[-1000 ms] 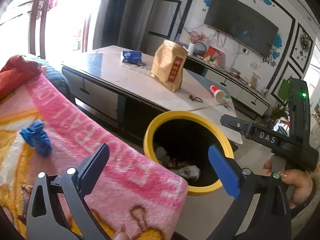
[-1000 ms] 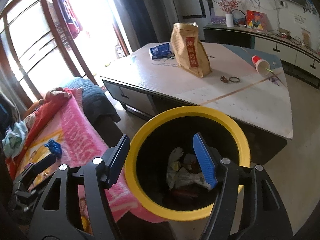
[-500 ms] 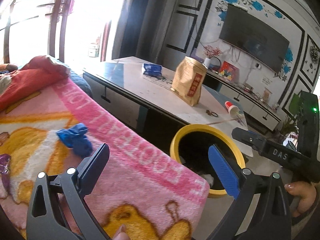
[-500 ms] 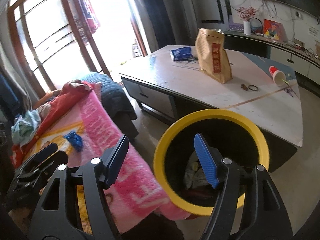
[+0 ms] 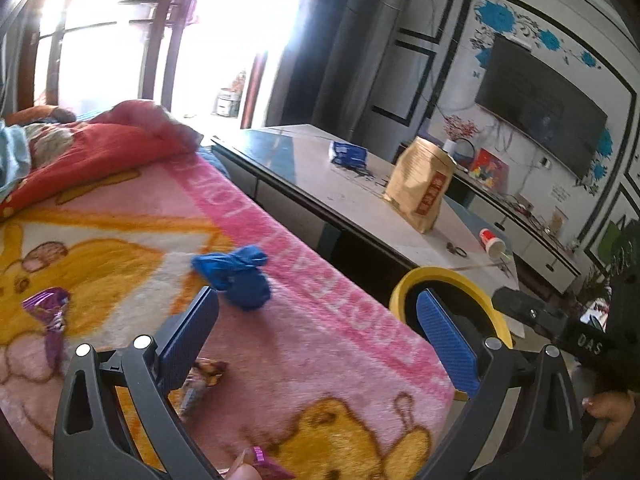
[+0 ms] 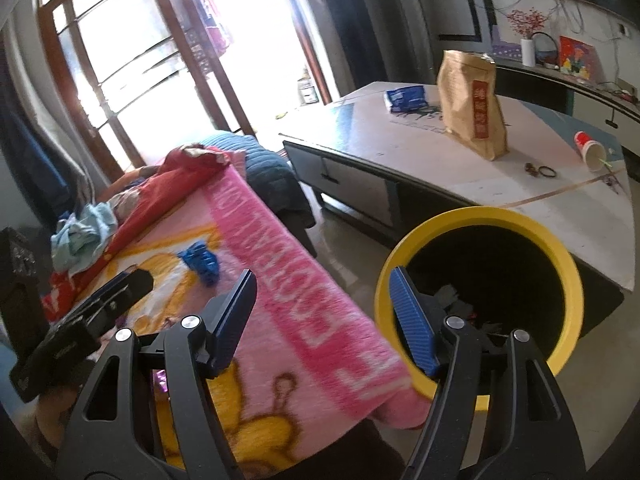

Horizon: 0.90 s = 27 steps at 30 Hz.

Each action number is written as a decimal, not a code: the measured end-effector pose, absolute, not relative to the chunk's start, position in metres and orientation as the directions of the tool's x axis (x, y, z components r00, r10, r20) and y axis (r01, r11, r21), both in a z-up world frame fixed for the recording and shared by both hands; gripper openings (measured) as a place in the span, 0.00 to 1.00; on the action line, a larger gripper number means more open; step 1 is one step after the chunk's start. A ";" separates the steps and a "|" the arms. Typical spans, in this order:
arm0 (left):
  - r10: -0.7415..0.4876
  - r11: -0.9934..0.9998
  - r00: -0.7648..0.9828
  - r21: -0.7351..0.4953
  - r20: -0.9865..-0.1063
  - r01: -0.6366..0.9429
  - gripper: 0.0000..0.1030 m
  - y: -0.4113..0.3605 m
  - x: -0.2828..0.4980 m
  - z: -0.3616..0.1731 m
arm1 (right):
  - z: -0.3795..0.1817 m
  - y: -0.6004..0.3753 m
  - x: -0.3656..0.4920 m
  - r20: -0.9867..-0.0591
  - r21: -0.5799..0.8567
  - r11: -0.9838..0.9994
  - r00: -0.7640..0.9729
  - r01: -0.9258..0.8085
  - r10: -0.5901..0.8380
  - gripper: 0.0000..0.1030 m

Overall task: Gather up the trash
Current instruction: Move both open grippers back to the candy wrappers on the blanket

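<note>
One blue wad (image 5: 240, 276), two wrappers (image 5: 50, 312) (image 5: 200, 380) on pink blanket (image 5: 320, 340).

Pretty lived-in room. A fuzzy pink blanket (image 5: 280, 280) with yellow cartoon figures and big pale lettering covers the couch, and a red blanket (image 5: 92, 152) is bunched up at its far end, next to some light blue cloth (image 6: 84, 236). Past that there's a low table (image 6: 460, 176) with a pale top and dark drawer fronts. Standing upright on it is a tan paper bag (image 6: 472, 104) with a red label. A dark TV (image 5: 540, 108) hangs on a white wall with blue flower decals, above a long low cabinet (image 5: 532, 232). Sunlight's blasting through the wood-framed windows (image 6: 132, 60), so that whole side is washed out.
</note>
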<state>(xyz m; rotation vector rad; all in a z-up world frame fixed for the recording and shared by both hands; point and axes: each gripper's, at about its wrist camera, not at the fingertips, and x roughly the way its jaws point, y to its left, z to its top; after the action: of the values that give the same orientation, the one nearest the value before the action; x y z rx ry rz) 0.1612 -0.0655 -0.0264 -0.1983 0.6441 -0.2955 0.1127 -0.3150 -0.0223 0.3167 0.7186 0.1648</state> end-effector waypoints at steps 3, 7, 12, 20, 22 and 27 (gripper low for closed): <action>-0.312 0.943 0.770 -0.278 -0.557 0.181 0.94 -0.052 0.159 -0.026 | -0.022 -0.301 0.111 -0.619 0.339 0.938 0.734 -0.072 0.280 0.59; -0.292 0.947 0.778 -0.284 -0.556 0.152 0.94 -0.035 0.157 -0.026 | -0.024 -0.283 0.109 -0.625 0.336 0.936 0.718 -0.108 0.307 0.59; -0.259 0.949 0.784 -0.298 -0.565 0.099 0.94 -0.010 0.155 -0.031 | -0.027 -0.260 0.107 -0.636 0.329 0.931 0.693 -0.156 0.340 0.59; -0.214 0.952 0.774 -0.305 -0.596 0.029 0.94 0.027 0.149 -0.043 | -0.037 -0.218 0.102 -0.659 0.318 0.914 0.635 -0.251 0.403 0.59; -0.208 0.952 0.770 -0.305 -0.603 0.019 0.93 0.033 0.147 -0.046 | -0.040 -0.208 0.100 -0.667 0.317 0.909 0.619 -0.269 0.416 0.59; -0.203 0.953 0.753 -0.304 -0.626 0.003 0.93 0.048 0.143 -0.054 | -0.047 -0.187 0.096 -0.682 0.317 0.895 0.580 -0.313 0.445 0.59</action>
<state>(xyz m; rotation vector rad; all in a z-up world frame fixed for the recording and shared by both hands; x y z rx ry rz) 0.1428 0.0480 -0.0544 -0.2947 0.7124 -0.1144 0.0961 -0.1870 -0.0474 0.1686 0.8427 0.4454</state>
